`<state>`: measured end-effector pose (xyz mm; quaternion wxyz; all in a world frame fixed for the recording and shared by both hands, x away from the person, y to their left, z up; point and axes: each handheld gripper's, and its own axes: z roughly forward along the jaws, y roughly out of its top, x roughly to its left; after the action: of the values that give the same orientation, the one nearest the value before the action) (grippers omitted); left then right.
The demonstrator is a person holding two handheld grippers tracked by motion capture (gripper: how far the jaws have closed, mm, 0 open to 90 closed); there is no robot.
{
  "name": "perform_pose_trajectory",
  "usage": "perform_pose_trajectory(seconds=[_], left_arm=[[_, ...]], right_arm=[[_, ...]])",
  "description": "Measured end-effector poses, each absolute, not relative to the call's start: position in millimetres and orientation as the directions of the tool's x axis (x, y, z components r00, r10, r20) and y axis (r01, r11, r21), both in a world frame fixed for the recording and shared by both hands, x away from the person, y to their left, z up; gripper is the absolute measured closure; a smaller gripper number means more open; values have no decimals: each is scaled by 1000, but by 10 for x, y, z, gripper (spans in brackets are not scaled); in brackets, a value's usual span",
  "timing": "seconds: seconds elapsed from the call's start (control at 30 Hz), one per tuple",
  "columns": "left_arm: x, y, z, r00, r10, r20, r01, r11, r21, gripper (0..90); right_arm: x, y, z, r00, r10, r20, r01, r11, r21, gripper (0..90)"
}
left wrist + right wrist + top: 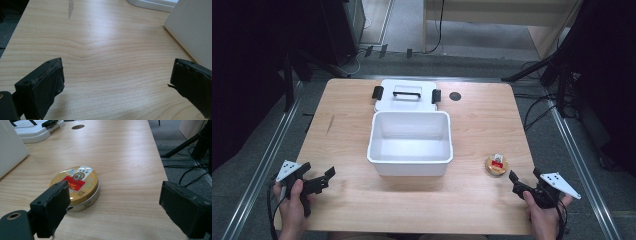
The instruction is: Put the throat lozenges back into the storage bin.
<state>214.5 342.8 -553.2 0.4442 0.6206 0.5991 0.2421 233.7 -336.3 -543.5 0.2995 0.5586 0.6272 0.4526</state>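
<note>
Round, flat gold metal tin [76, 187] with a red-and-white label, lying flat on the pale wooden table [482, 125], near the front right corner, to the right of the open white plastic box [410, 143] and apart from it. White lid with black clasps and handle [406, 95] resting behind the box. Right gripper [113, 207] wide open, empty, low just in front of the tin, its nearer jaw overlapping the tin's rim in the right gripper view; contact hard to tell. Left gripper [116, 80] also spread wide, holding nothing, over bare wood beside the box's wall.

Likely risks: a low, smooth tin slipping from the pads if pinched off-centre; a jaw nudging it along the table instead of straddling it; tilting and dropping short of the box on the carry.
</note>
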Motion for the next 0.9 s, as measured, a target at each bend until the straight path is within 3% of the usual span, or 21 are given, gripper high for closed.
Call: perform_pose_trajectory(seconds=[0.23, 0.37, 0.6, 0.9], left_arm=[[2141, 3423, -5531, 166, 960, -227, 525, 109, 844, 0], [2142, 3424, -5530, 166, 959, -230, 529, 110, 841, 0], [2141, 3425, -5533, 166, 959, -231, 525, 112, 843, 0], [2142, 3434, -5533, 169, 957, -237, 529, 115, 841, 0]], right_arm=[[2329, -3372, -5370, -194, 978, 78, 434, 14, 901, 166], [2341, -3397, -5299, -212, 972, 105, 455, 3, 891, 174], [2465, -3306, -5018, -329, 938, 112, 591, 112, 799, 167], [2713, -3029, -4737, -460, 888, -17, 706, 378, 599, 79]])
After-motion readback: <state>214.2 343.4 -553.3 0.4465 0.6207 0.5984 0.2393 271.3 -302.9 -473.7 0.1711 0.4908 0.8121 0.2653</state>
